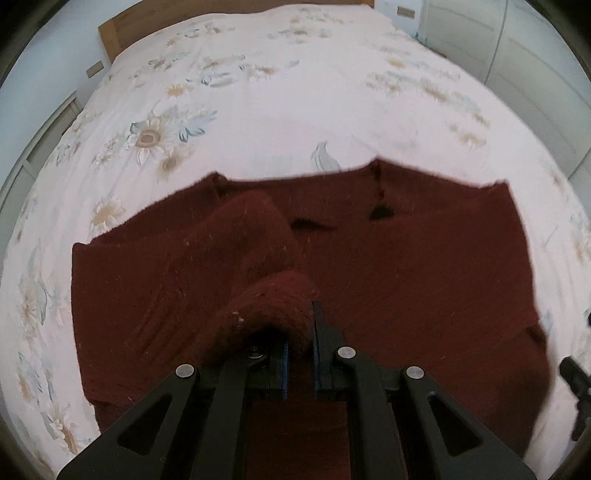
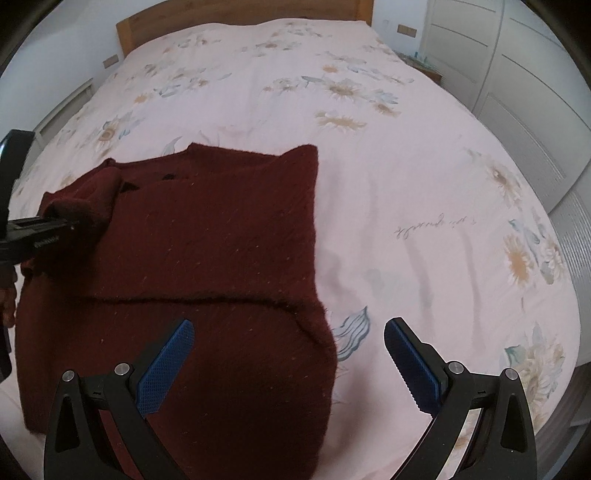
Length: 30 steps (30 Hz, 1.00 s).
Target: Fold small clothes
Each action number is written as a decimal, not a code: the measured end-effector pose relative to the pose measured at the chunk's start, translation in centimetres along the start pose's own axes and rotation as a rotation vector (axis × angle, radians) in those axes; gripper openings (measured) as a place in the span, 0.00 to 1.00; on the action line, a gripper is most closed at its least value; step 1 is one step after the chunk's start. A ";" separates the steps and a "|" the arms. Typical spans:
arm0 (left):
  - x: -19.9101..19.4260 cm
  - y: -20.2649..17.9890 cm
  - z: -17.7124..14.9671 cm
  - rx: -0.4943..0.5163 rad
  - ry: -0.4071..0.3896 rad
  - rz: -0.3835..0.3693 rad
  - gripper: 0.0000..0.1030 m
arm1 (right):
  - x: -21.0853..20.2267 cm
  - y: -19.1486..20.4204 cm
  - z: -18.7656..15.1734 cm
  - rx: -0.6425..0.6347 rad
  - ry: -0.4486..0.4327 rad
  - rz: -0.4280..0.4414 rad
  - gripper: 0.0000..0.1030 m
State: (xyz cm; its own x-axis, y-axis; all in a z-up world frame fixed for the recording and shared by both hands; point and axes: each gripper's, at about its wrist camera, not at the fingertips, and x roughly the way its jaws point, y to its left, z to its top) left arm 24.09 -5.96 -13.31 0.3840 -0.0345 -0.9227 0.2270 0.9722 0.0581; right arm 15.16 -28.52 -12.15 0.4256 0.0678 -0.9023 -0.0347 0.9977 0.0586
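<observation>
A dark red knitted sweater [image 1: 406,266] lies flat on the bed, also in the right wrist view [image 2: 221,236]. My left gripper [image 1: 300,332] is shut on the cuff of its sleeve [image 1: 273,295] and holds it lifted over the sweater's body. In the right wrist view the left gripper [image 2: 55,225] shows at the far left with the sleeve [image 2: 85,206] in it. My right gripper [image 2: 288,354] is open and empty, low over the sweater's near right edge, one blue pad [image 2: 166,365] above the fabric and the other [image 2: 413,369] above the sheet.
The bed has a pale pink floral cover [image 2: 406,184] and a wooden headboard [image 2: 236,18]. White wardrobe doors [image 2: 517,92] stand to the right. The bed's right edge [image 2: 569,295] lies near my right gripper.
</observation>
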 end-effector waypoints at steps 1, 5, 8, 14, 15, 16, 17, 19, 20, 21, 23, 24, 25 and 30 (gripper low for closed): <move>0.2 0.0 -0.2 0.008 0.005 0.007 0.08 | 0.0 0.1 -0.1 0.000 0.001 0.002 1.00; 0.8 -0.5 -0.5 0.036 0.051 0.007 0.14 | -0.3 0.2 -0.1 0.000 -0.005 0.000 1.00; 0.8 -0.4 -0.7 0.026 0.083 -0.029 0.46 | -0.6 0.1 0.0 0.010 -0.014 0.000 1.00; -0.3 0.4 -1.3 -0.003 0.106 -0.077 0.87 | -0.8 0.0 -0.3 0.021 -0.013 0.002 1.00; -0.5 0.5 -1.5 -0.004 0.112 -0.087 0.93 | -0.8 0.0 -0.5 0.023 -0.011 0.005 1.00; -0.8 0.5 -1.7 -0.003 0.115 -0.095 0.97 | -0.7 0.0 -0.6 0.024 -0.007 0.008 1.00; -1.1 0.7 -2.2 0.004 0.116 -0.108 0.98 | -0.7 0.0 -0.7 0.024 -0.004 0.009 1.00; -1.7 0.6 -2.9 0.015 0.120 -0.121 0.98 | -0.6 0.2 -0.9 0.022 0.001 0.010 1.00; -1.9 0.9 -3.4 0.022 0.127 -0.122 0.98 | -0.6 0.2 -0.9 0.021 0.003 0.010 1.00; -2.0 1.2 -4.0 0.029 0.134 -0.119 0.98 | -0.6 0.3 -1.0 0.020 0.004 0.010 1.00; -2.3 2.1 -5.0 0.039 0.145 -0.106 0.98 | -0.7 0.5 -1.0 0.017 0.004 0.011 1.00; -2.4 2.8 -5.5 0.042 0.155 -0.104 0.98 | -0.7 0.6 -1.0 0.016 0.004 0.011 1.00; -2.6 3.5 -6.0 0.041 0.161 -0.105 0.98 | -0.7 0.8 -1.0 0.012 0.004 0.010 1.00; -4.0 8.9 -7.8 0.007 0.119 -0.022 0.98 | -0.5 1.9 -0.6 -0.002 0.006 0.012 1.00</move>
State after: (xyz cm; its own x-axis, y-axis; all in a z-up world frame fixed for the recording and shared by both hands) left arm 17.59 4.65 -12.06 0.2701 -0.0281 -0.9624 0.2412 0.9697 0.0394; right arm 14.31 -26.70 -11.88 0.4198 0.0795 -0.9041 -0.0417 0.9968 0.0683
